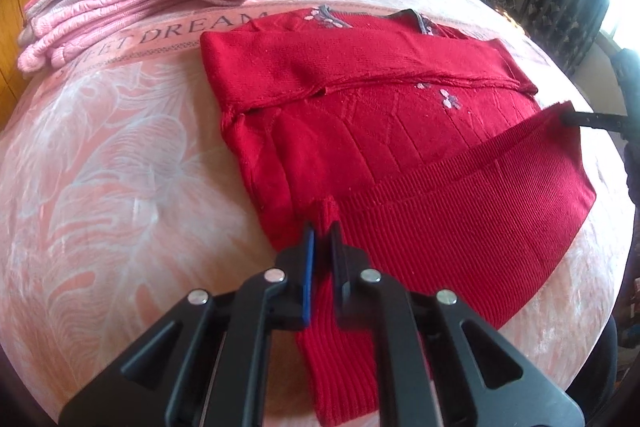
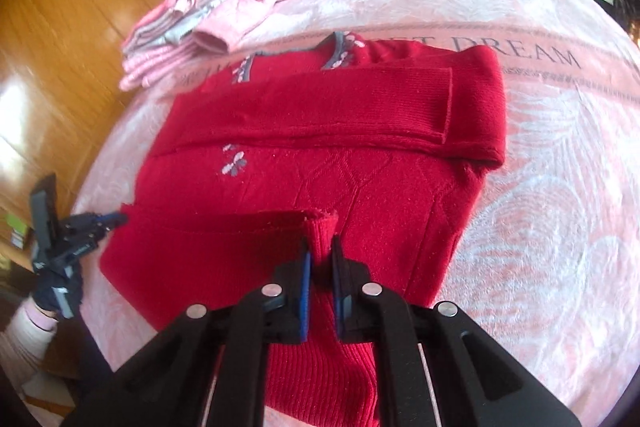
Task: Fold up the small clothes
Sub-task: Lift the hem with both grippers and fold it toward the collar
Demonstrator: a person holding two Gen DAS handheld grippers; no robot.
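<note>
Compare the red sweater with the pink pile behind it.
The red sweater lies alone, spread mid-fold with its sleeves crossed over the chest; the pink pile is several folded garments stacked. The sweater's ribbed hem is pinched and lifted by the left gripper and right gripper; the pile is untouched. Both are knitwear resting on the pink blanket.

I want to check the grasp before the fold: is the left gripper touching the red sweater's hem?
Touching. The left wrist view shows the left gripper with its jaws shut on a pinched ridge of the red sweater hem.
</note>
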